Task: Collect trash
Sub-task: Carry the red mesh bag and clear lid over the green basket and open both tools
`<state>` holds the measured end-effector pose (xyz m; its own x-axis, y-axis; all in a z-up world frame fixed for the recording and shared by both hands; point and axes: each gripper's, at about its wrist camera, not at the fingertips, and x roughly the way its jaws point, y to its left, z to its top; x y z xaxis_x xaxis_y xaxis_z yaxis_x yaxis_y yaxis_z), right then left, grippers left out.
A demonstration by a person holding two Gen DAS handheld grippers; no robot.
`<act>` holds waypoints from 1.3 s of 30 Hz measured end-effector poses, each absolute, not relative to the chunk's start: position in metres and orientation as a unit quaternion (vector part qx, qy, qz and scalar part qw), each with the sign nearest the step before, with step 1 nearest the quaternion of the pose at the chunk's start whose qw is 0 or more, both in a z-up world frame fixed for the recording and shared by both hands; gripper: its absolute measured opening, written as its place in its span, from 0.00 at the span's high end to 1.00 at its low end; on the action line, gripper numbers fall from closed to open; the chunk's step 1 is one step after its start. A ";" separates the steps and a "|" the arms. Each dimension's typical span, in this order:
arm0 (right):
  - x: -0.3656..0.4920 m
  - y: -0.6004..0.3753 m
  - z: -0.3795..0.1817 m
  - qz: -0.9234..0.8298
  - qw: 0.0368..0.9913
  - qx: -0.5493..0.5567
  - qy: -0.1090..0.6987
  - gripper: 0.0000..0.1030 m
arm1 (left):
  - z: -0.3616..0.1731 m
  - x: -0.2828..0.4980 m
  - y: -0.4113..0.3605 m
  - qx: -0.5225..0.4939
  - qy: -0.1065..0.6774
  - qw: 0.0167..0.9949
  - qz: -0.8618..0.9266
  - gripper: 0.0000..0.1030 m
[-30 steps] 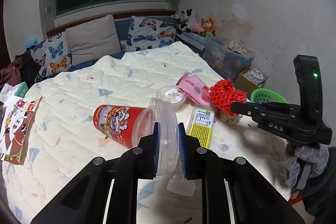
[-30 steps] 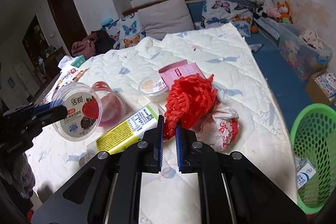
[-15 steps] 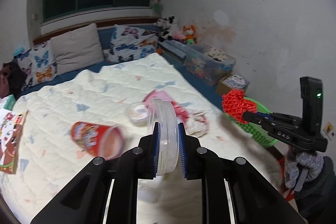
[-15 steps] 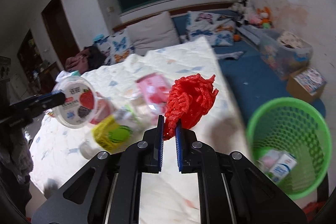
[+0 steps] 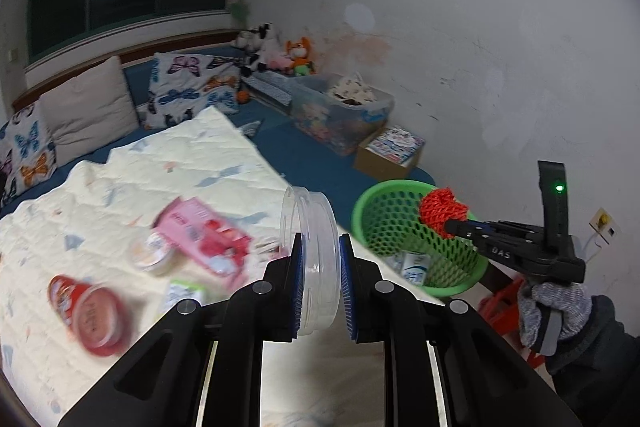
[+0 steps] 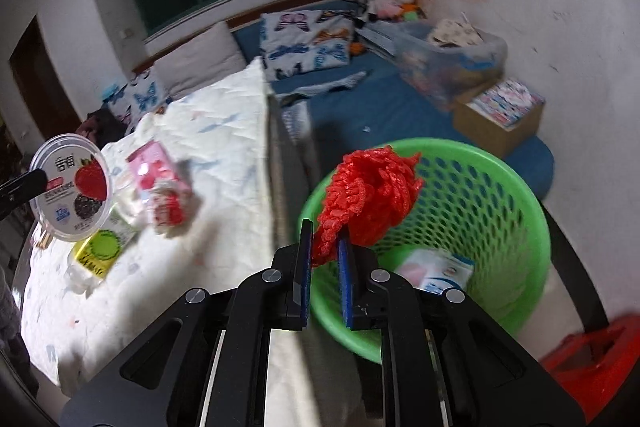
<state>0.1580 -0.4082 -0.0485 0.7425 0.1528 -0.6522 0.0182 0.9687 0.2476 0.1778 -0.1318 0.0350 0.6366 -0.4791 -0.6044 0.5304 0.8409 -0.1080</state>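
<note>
My right gripper (image 6: 323, 239) holds a red foam net (image 6: 372, 195) above the green mesh basket (image 6: 520, 187); its jaws are opening, with a strand of the net still between the pads. The left wrist view shows that gripper (image 5: 448, 225) and the net (image 5: 442, 209) over the basket's (image 5: 384, 211) far rim. My left gripper (image 5: 320, 247) is shut on a clear round yogurt tub (image 5: 316, 259) at the bed's edge. The tub's strawberry label (image 6: 72, 183) shows in the right wrist view. Milk cartons (image 6: 440, 267) lie in the basket.
On the quilt (image 5: 120, 187) lie a pink packet (image 5: 200, 231), a red cup (image 5: 92, 311), a small round tub (image 5: 154, 255) and a yellow-green carton (image 6: 100, 247). A cardboard box (image 5: 390, 155) and clear storage bin (image 5: 340, 115) stand by the wall. A red stool (image 6: 592, 359) is beside the basket.
Both grippers swung right, away from the litter on the bed. The red net has gone from over the quilt to over the basket. The tub has come to the bed's edge.
</note>
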 end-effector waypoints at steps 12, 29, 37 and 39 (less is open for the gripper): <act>0.148 -0.458 -0.068 0.006 0.915 0.169 0.366 0.70 | 0.019 0.192 -0.214 0.070 0.343 0.880 -0.321 0.84; 0.092 -0.489 -0.066 -0.029 0.924 0.170 0.343 0.46 | -0.024 0.217 -0.326 0.104 0.393 0.835 -0.370 0.84; 0.084 -0.497 -0.072 -0.037 0.919 0.184 0.346 0.46 | -0.041 0.230 -0.347 0.105 0.411 0.830 -0.361 0.74; 0.083 -0.496 -0.073 -0.036 0.919 0.184 0.347 0.46 | -0.041 0.228 -0.345 0.100 0.413 0.829 -0.365 0.63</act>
<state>0.0832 -0.4957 -0.0734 0.7559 0.0613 -0.6519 0.1950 0.9293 0.3135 0.2285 -0.3450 -0.0410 0.3931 -0.5226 -0.7565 0.6874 0.7135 -0.1357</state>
